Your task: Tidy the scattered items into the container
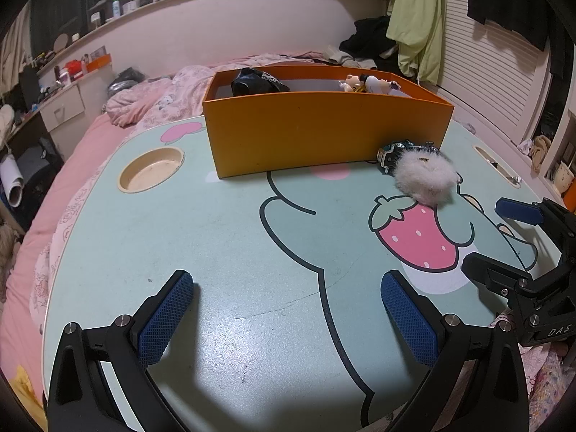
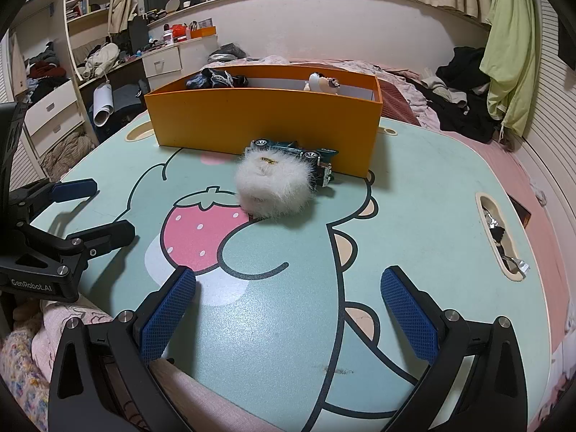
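Observation:
An orange box stands at the far side of the mint cartoon table. Inside it lie a dark bundle and a small figurine. In front of the box rests a white fluffy ball, touching a teal toy car tipped against the box wall. My left gripper is open above the table's near part. My right gripper is open too, nothing between its fingers.
A round cup recess sits at the table's left, a slot holder with foil scraps at its right. The table rests on a bed with pink bedding. Dark clothes are piled beyond, drawers at the left.

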